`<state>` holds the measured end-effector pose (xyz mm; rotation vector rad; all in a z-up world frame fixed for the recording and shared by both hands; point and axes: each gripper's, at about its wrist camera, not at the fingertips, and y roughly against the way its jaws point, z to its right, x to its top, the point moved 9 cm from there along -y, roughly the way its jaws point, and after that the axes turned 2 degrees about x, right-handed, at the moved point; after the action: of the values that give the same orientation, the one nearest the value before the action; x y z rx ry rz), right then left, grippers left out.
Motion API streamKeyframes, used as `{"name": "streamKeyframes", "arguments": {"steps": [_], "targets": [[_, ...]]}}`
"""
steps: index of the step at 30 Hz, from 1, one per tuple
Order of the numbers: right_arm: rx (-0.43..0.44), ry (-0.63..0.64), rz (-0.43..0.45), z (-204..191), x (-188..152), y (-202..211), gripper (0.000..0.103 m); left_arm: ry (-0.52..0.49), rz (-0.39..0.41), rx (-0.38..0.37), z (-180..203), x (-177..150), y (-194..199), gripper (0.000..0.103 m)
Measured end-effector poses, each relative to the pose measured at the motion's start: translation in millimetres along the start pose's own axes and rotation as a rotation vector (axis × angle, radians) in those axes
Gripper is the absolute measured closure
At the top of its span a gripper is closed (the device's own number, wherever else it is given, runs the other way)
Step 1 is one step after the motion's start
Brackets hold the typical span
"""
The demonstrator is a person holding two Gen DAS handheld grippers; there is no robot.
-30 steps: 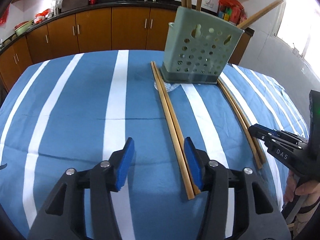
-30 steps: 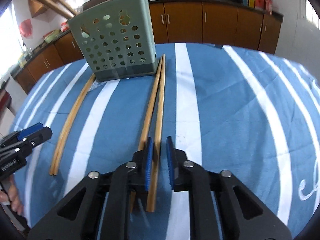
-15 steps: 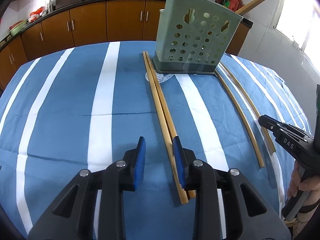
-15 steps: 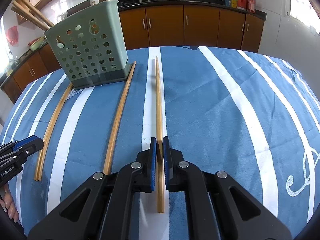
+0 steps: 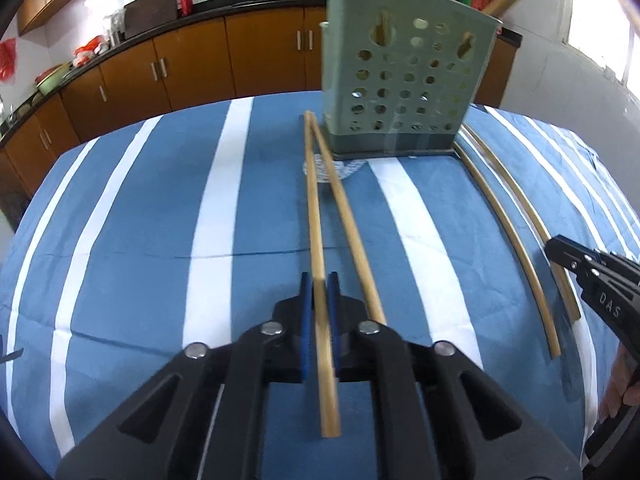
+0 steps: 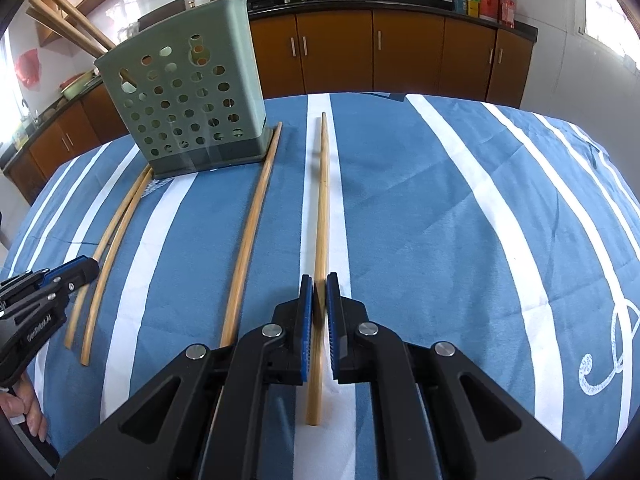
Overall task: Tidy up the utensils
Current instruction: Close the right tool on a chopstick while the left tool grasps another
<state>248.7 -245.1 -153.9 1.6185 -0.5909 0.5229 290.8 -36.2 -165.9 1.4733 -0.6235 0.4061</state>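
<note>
A round table covered by a blue cloth with white stripes is seen from both wrist cameras, with a pale green perforated plastic utensil holder standing upright near its far edge. The left gripper is closed on a long light wooden chopstick: its jaws have just been closing, and the blue pads are now pressed against the stick on both sides. That stick is blurred where it passes between the pads, so whether it is lifted off the cloth cannot be told. A second wooden chopstick lies just beside it on the cloth, its near end hidden behind the gripper body. The right gripper is clamped on another wooden chopstick, whose far tip points toward the brown kitchen cabinets; its near end sticks out below the jaws over a white stripe. One loose wooden chopstick lies to the left of it in the right wrist view, its far end touching the holder's base and its near end covered by the gripper. Several wooden sticks are seen rising from the holder, their tops cut off by the picture's edge. Part of a hand is visible at the lower left of the right wrist view, mostly out of the picture.
</note>
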Motion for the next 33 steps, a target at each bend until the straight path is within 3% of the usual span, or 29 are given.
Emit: {"name": "streamKeyframes", "arguments": {"steps": [7,11,33], "targets": [[-0.083,-0.034,0.016,37,7,2,0.095,0.067,-0.005,0.067,-57,-3,2,0.095],[-0.086,-0.083,0.015,57,8,3,0.095,0.104,0.003,0.058,-80,-6,5,0.094],[-0.108,-0.055,0.011,54,7,2,0.095,0.162,0.014,0.002,-85,-7,7,0.094]]}}
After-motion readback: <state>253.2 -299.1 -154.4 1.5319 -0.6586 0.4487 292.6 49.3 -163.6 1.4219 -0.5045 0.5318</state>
